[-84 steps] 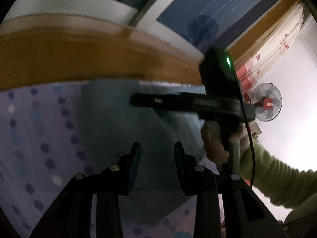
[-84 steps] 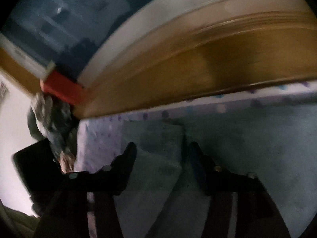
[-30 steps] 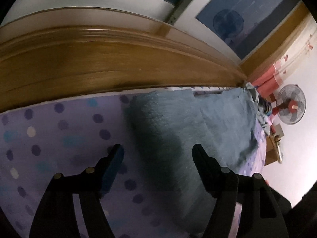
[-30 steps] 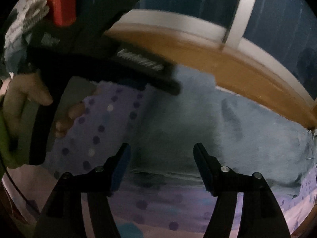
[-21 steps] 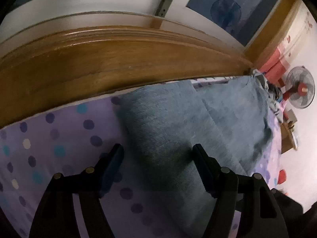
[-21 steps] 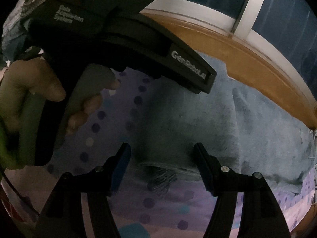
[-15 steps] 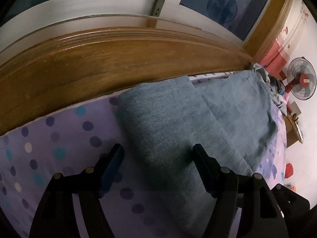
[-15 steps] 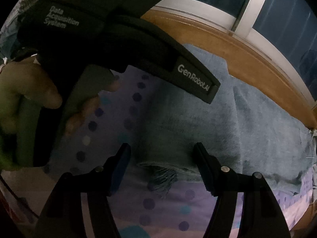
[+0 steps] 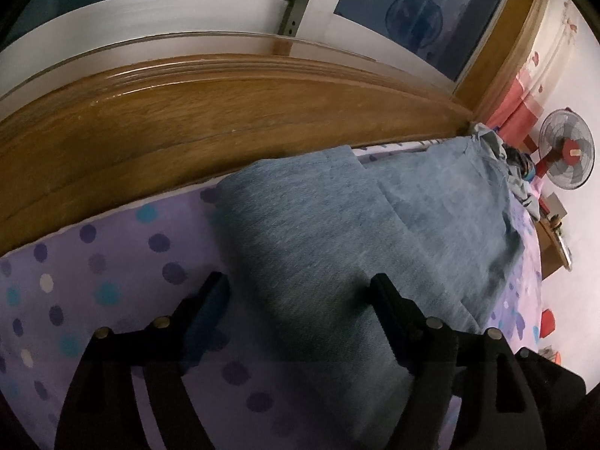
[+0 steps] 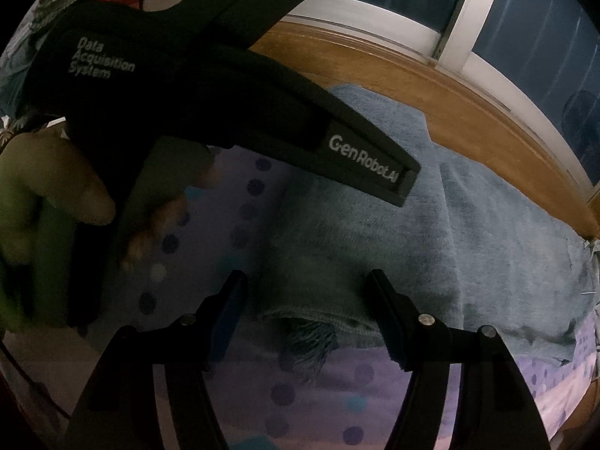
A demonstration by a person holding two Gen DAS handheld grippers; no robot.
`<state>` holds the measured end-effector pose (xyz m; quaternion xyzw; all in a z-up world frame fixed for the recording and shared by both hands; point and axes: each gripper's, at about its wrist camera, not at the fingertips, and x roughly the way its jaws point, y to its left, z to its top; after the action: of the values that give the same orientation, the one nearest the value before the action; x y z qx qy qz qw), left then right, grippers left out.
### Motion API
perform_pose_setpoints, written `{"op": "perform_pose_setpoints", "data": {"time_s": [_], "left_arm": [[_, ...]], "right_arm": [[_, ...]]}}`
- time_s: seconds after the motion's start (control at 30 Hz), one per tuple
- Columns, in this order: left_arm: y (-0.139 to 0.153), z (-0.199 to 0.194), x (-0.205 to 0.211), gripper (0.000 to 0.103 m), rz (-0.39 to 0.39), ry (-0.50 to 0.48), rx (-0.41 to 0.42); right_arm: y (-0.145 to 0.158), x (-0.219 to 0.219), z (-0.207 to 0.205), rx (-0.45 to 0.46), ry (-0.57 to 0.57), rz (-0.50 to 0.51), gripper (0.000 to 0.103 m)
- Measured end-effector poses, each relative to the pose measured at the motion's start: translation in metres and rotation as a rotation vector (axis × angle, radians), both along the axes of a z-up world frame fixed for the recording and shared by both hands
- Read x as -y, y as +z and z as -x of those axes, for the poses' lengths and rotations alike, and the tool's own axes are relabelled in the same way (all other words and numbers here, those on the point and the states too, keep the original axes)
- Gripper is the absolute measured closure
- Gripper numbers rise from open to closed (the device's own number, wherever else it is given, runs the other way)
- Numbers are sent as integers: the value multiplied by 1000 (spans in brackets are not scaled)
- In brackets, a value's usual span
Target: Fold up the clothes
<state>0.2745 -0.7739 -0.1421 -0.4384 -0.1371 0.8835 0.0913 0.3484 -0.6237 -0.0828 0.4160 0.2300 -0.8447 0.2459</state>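
Observation:
A pair of blue jeans (image 9: pixel 337 240) lies folded over on the purple polka-dot bedsheet (image 9: pixel 93 262), reaching to the wooden headboard. My left gripper (image 9: pixel 298 292) is open and empty, with its fingers straddling the folded end. In the right wrist view the jeans (image 10: pixel 375 232) show a frayed hem (image 10: pixel 311 337) at the near edge. My right gripper (image 10: pixel 307 288) is open and empty just above that hem. The left gripper's black body (image 10: pixel 225 93) and the hand holding it fill the upper left of the right wrist view.
A wooden headboard (image 9: pixel 187 127) runs along the far side of the bed, with dark windows above. A pile of clothes (image 9: pixel 506 165) sits at the far right end of the bed. A standing fan (image 9: pixel 566 153) and pink curtains are beyond.
Both grippers have let go of the jeans and opened wide. The left one drew back from the fold; the right one swung round and now looks at the hem edge.

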Motion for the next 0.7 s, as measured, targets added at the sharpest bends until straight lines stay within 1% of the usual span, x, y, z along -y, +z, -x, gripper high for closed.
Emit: {"op": "perform_pose_setpoints", "data": {"time_s": [0.03,0.07,0.1,0.17,0.2,0.23,0.27,0.3,0.33,0.37,0.4,0.43,0.5,0.53,0.7], "left_arm": [[0,0,0,22,-8,4,-4],[0,-1,1,22,-17,8,-8],[-1,-1,2,22,-25,12,-12],[-1,-3,8,22,-78,30,-27],[-3,-4,14,22,-128,47,-38],[-4,-5,20,22,-178,64,-49],[-5,-5,27,22,-230,81,-48],[-7,-5,33,22,-281,98,-48],[-8,-5,39,24,-333,115,-47],[-9,-4,44,30,-365,127,-38],[-9,-3,45,43,-375,123,-23],[-10,-1,46,52,-386,120,-7],[-8,2,44,57,-380,114,17],[-4,1,43,60,-378,111,13],[20,3,29,60,-360,96,-4]], "right_arm": [[0,0,1,-1,-2,1,39],[0,-1,2,-3,-5,2,45],[1,-2,3,-6,-12,3,47],[2,-4,4,-6,-18,19,50],[2,-6,4,-7,-19,27,52],[3,-7,4,-9,-21,35,56],[4,-9,4,-10,-25,45,63],[5,-12,6,-6,-33,65,65],[7,-16,7,4,-42,92,70],[9,-20,7,10,-50,115,75],[10,-24,7,16,-56,140,78],[13,-29,8,25,-61,171,80],[18,-39,10,47,-66,246,81],[21,-43,12,56,-66,285,81],[38,-70,17,97,-77,479,82]]}}
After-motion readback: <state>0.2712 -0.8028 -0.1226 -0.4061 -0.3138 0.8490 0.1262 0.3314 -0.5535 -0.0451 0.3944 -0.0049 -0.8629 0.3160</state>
